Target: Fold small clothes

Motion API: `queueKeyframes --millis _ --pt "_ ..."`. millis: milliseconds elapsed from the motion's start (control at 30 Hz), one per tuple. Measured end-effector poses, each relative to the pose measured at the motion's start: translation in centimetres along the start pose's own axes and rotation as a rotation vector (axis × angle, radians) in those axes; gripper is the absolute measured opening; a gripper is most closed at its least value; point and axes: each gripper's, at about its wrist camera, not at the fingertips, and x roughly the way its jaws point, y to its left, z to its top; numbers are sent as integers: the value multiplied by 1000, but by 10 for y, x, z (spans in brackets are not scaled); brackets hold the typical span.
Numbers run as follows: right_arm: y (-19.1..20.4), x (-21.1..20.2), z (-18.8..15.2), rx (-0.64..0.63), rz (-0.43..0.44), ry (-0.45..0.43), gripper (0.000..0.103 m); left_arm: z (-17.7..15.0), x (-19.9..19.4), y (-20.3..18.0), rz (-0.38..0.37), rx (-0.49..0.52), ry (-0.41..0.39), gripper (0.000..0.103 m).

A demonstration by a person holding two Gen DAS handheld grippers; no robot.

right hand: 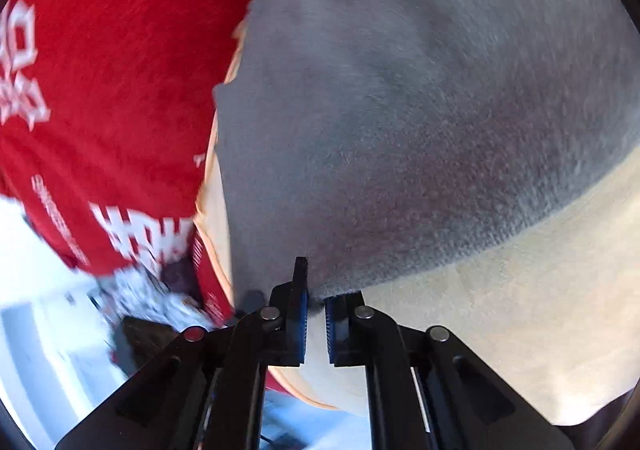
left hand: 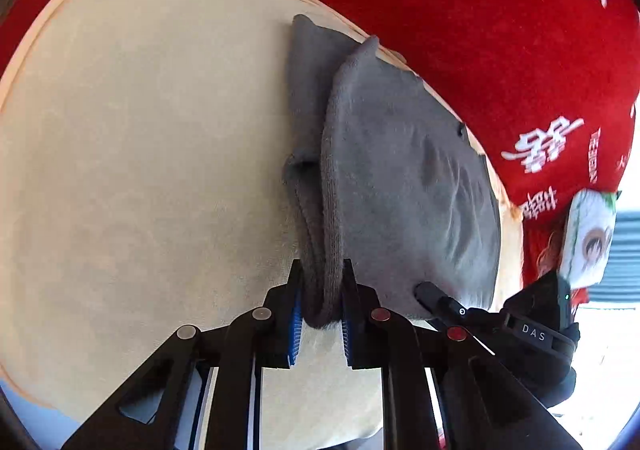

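While I view both wrists: left gripper (left hand: 322, 302) pinches grey cloth (left hand: 400, 177) fold between its fingers | right gripper (right hand: 316, 314) nipping that cloth's edge at its fingertips | beige mat (left hand: 140, 169) beneath.

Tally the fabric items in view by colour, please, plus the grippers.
Grey garment: 1
Cream cloth: 1
Red printed cloth: 1
Grippers: 2, left gripper and right gripper
Total: 5

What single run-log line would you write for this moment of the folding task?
left claw: shut on grey cloth edge | right claw: shut on cloth corner | cloth: on beige mat
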Motion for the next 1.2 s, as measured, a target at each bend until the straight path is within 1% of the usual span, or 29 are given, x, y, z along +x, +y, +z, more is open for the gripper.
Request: queueKeyframes --millis 133,200,267,333,467,567,600,633,667,700,767,833,900,933,1000,1033,1067,1100,1200 --pt "-19 13 -4 19 -80 36 7 -8 19 19 73 -21 42 17" --pt "-22 17 -5 2 -102 42 7 -13 16 29 68 -25 38 17" --pt "-21 17 -6 -18 -111 41 7 -14 12 26 89 10 41 17" --pt "-12 19 -7 -45 -139 55 7 -13 9 20 112 50 39 17" --pt "-1 17 -14 -81 -167 124 11 -9 -6 7 194 115 9 18" --pt "15 11 -23 -159 -203 141 11 -6 -12 3 228 141 8 19" --pt "22 9 -26 -192 -217 136 11 -6 -13 0 247 154 11 43" --pt "28 7 -26 -218 -230 125 11 -6 -15 -2 275 166 4 77" --pt "34 6 -26 -239 -243 112 11 -6 -20 -3 303 175 -27 86" --pt "40 6 -25 -262 -260 98 11 -6 -24 -3 312 186 -49 87" --pt "50 4 -19 -316 -304 60 11 -4 -24 -6 315 190 -41 87" --pt "59 6 -10 -352 -337 29 11 -2 -24 -6 314 176 -38 87" --pt "64 11 -2 -371 -368 13 11 0 -22 -9 331 187 -45 87" --pt "63 13 2 -384 -389 7 11 1 -22 -11 346 194 -46 91" --pt "56 25 8 -412 -471 21 11 2 -20 -10 360 192 -38 97" --pt "51 32 8 -409 -499 42 11 4 -19 -9 358 185 -35 97" --pt "45 33 6 -398 -482 44 9 5 -18 -8 354 175 -29 97" --pt "45 30 4 -398 -464 26 9 6 -17 -8 355 167 -23 97" --pt "45 28 -3 -418 -470 49 9 10 -13 -7 381 166 -20 97"
